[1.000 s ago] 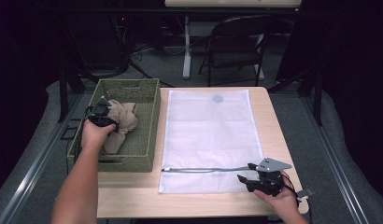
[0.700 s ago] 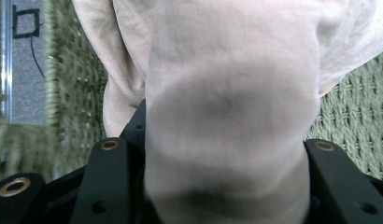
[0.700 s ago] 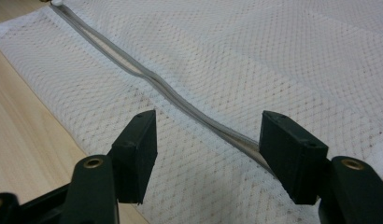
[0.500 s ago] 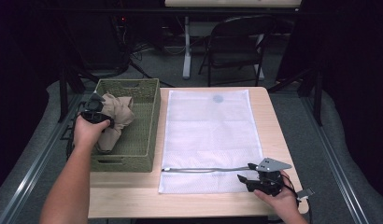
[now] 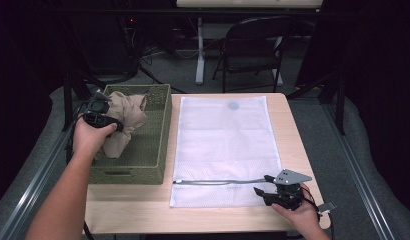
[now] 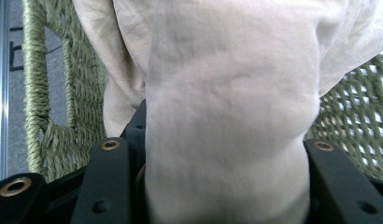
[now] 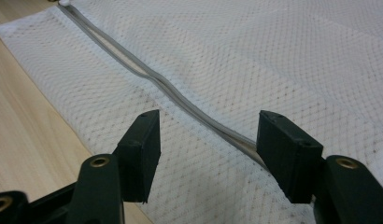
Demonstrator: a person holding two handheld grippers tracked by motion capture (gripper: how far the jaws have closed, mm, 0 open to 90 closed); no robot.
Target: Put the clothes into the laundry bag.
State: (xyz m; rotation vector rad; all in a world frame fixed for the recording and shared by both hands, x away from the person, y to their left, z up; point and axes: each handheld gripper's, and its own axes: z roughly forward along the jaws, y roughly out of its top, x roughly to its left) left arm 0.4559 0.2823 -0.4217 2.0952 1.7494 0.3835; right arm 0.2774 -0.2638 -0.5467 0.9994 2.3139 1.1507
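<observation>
High view, compared with a second ago: the left gripper [image 5: 99, 114] has come up out of the woven basket [image 5: 158, 145] with the beige garment [image 5: 124, 125] clamped in it, so the cloth that lay bunched low in the basket now hangs from the jaws, its lower folds trailing below the tool toward the basket floor. Left gripper view bears this out: a thick fold of the fabric [image 6: 227, 140] fills the gap between the two black jaws, which press on it from either side at a middling width, with the basket's weave behind and beside it. The right gripper [image 5: 273, 192] has kept its place at the near corner of the white mesh bag [image 5: 225, 145]; its jaws have just been closing a little, yet in the right gripper view they stand wide, with the grey zipper [image 7: 180, 95] running just ahead of and between the pads, not pinched. My reading is that the garment is bound for the bag, and the bag's mouth has yet to be opened
</observation>
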